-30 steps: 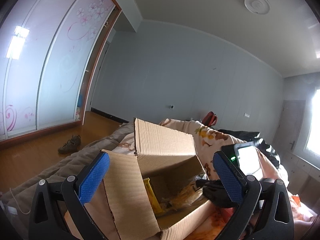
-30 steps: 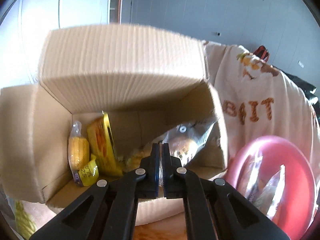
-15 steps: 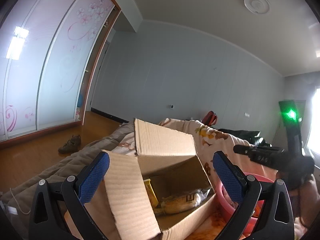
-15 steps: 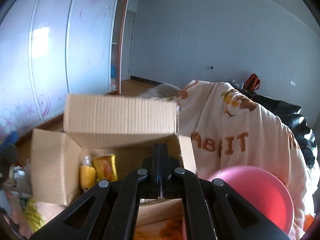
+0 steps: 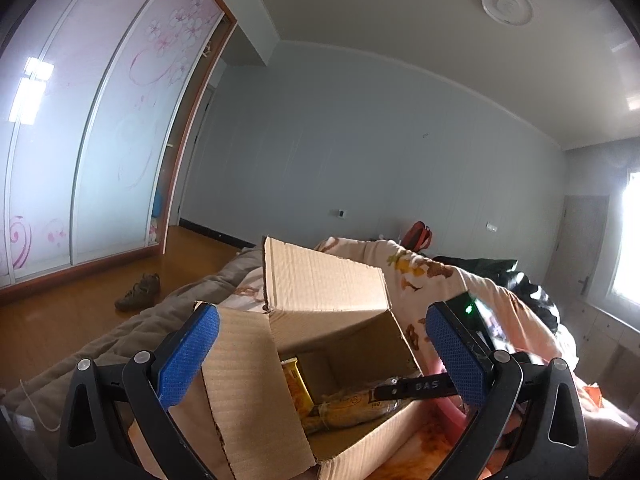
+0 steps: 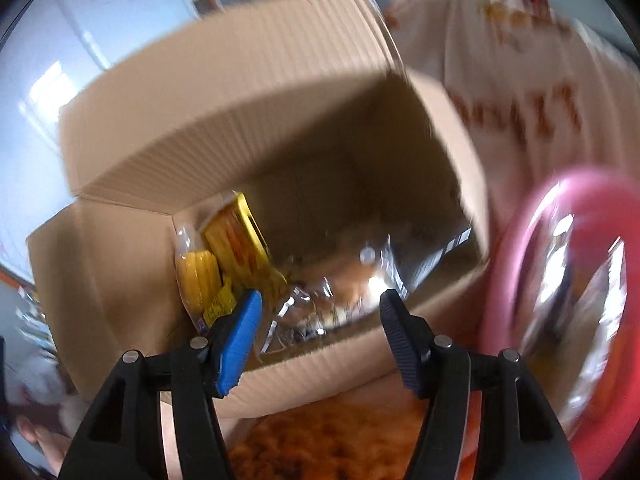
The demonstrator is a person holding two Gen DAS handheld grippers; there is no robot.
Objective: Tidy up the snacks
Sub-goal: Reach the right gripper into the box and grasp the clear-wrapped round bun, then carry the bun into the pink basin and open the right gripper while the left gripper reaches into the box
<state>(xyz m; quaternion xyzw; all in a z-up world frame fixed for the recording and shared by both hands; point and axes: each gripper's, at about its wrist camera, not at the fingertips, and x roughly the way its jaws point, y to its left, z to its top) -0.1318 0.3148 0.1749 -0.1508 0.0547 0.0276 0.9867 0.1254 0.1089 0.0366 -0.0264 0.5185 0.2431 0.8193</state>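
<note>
- The left gripper (image 5: 322, 354) hangs with its blue-padded fingers spread wide and nothing between them, raised at the near left of the cardboard box (image 5: 326, 288), which sits on a bed.
- At the box's left inner wall, the right wrist view shows a sealed corn cob (image 6: 198, 282) standing beside a yellow snack packet (image 6: 236, 242) that leans against it.
- Across the box floor to the right lies a clear-wrapped bread pack (image 6: 344, 284), glossy and crinkled; it touches the yellow packet's lower end.
- The right gripper (image 6: 320, 334) hovers over the box's near wall, its fingers apart and holding nothing, aimed at the bread pack. The view is blurred, so exact clearance cannot be told.
- Further right, just beside the box, a pink basin (image 6: 516, 240) holds more clear-wrapped snacks (image 6: 580, 292), apparently the supply waiting to be packed.
- The step in hand appears to be a release into the box. To do it well, the right gripper should lift straight up and clear the raised far flap before swinging right to the basin.
- For the next pick, pinching a wrapper by its sealed edge would likely spare the soft bread; slippery film could slide out of a shallow grip.
- The box's right half looks the freest place for the next pack.
</note>
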